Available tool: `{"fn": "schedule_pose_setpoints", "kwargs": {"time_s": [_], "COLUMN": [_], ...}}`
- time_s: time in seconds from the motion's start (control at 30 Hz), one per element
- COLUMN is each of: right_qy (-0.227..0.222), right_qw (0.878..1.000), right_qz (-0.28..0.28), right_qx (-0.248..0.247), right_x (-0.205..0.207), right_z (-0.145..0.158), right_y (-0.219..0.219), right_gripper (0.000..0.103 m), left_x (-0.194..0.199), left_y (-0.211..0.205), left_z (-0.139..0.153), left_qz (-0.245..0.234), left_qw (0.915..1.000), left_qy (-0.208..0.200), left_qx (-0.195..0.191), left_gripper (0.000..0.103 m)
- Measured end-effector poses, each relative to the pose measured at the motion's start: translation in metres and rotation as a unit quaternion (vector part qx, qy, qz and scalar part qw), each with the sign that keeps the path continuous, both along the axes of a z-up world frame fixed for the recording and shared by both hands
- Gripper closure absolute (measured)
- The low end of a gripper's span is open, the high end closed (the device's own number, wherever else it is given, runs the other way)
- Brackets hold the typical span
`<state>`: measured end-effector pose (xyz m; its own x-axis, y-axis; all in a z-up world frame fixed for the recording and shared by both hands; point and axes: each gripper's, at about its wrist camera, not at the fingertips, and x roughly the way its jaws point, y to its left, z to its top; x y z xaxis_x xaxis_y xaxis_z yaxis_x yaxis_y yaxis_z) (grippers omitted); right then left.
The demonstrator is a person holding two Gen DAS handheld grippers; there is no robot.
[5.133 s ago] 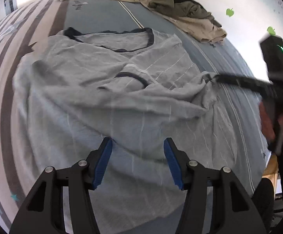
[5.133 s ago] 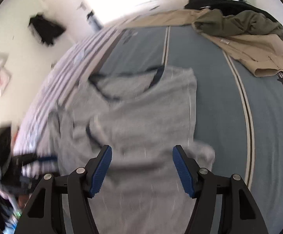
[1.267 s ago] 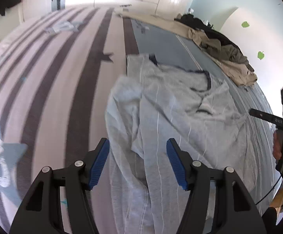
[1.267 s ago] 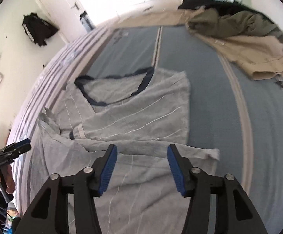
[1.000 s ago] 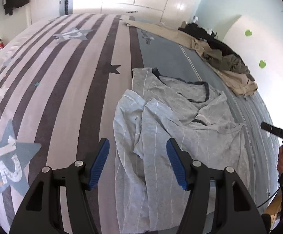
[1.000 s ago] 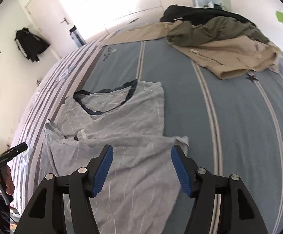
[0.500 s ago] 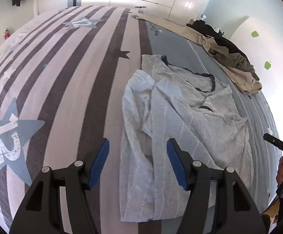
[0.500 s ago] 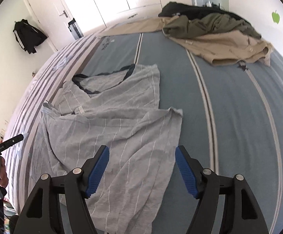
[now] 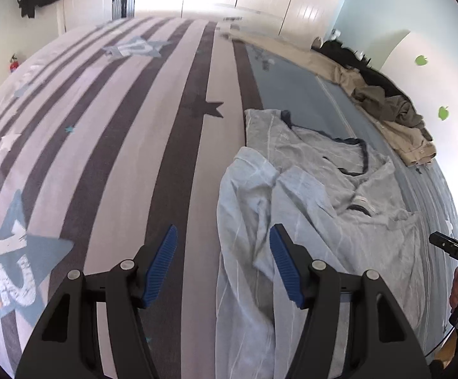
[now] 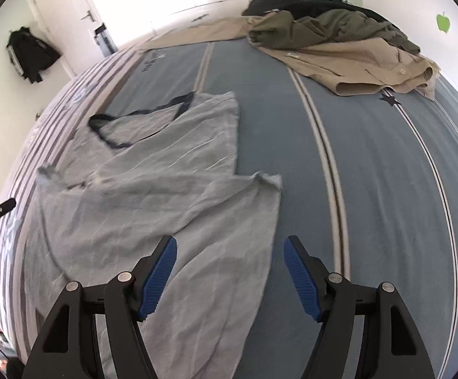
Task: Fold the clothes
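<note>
T-shirt (image 10: 153, 189) crumpled on bed (image 10: 371, 189), collar (image 10: 140, 120) pointing away; both tools (image 9: 222, 265) (image 10: 229, 271) wide apart, empty.

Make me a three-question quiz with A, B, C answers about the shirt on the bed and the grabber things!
1. Where is the grey shirt?
A. spread on the bed
B. on a hook
C. on the floor

2. What colour is its collar trim?
A. red
B. dark blue
C. yellow

3. What are both grippers doing?
A. pinching the shirt
B. open, holding nothing
C. holding a hanger

Answers: 1 A, it lies rumpled on the bedspread. 2 B, a dark blue band rims the neck. 3 B, the left gripper and right gripper show wide gaps.
</note>
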<state>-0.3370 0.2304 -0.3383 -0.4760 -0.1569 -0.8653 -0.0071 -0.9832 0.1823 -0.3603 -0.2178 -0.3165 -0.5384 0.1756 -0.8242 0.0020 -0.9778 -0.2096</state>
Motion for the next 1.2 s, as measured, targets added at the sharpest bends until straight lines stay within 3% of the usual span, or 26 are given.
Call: {"fn": "schedule_pose_setpoints", "kwargs": {"time_s": [0.07,0.17,0.23,0.47,0.53,0.6,0.63,0.77,0.8,0.87,0.97,1.2], "right_qy": [-0.006,-0.01,-0.016,-0.034,-0.041,-0.048,-0.053,-0.049,-0.046,-0.042,-0.05,-0.032], "right_qw": [1.0,1.0,1.0,0.999,0.999,0.999,0.998,0.999,0.999,0.999,0.999,0.999], "right_qz": [-0.011,-0.018,-0.017,-0.017,-0.016,-0.013,-0.011,0.0,0.003,0.006,0.008,0.001], "right_qx": [0.004,0.015,0.015,0.018,0.022,0.017,0.017,0.008,0.004,0.002,0.0,-0.027], "right_x": [-0.012,-0.028,-0.038,-0.062,-0.066,-0.069,-0.071,-0.072,-0.071,-0.07,-0.07,-0.065], "right_z": [-0.005,-0.012,-0.016,-0.028,-0.033,-0.038,-0.04,-0.04,-0.038,-0.036,-0.037,-0.024], "right_y": [0.007,0.013,0.013,0.011,0.009,0.008,0.007,0.005,0.005,0.005,0.006,0.012], "right_gripper": [0.036,0.036,0.036,0.036,0.036,0.036,0.036,0.036,0.039,0.058,0.094,0.096], "left_x": [-0.012,-0.028,-0.039,-0.063,-0.066,-0.068,-0.069,-0.067,-0.065,-0.061,-0.057,-0.043], "left_y": [0.004,0.014,0.025,0.056,0.06,0.063,0.065,0.072,0.073,0.073,0.067,0.056], "left_z": [-0.002,-0.003,-0.004,-0.006,-0.011,-0.016,-0.019,-0.022,-0.02,-0.016,-0.007,0.022], "left_qz": [-0.001,-0.031,-0.044,-0.051,-0.056,-0.062,-0.065,-0.073,-0.071,-0.068,-0.058,-0.05], "left_qw": [0.9999,0.9971,0.9949,0.9976,0.9972,0.9963,0.9958,0.9946,0.9948,0.9952,0.9967,0.9979], "left_qy": [-0.004,-0.024,-0.038,-0.042,-0.05,-0.059,-0.063,-0.06,-0.055,-0.043,-0.026,0.017], "left_qx": [0.01,0.066,0.083,0.02,0.006,-0.009,-0.017,-0.044,-0.048,-0.056,-0.05,-0.037], "left_gripper": [0.044,0.044,0.045,0.045,0.064,0.074,0.084,0.097,0.097,0.098,0.098,0.098]}}
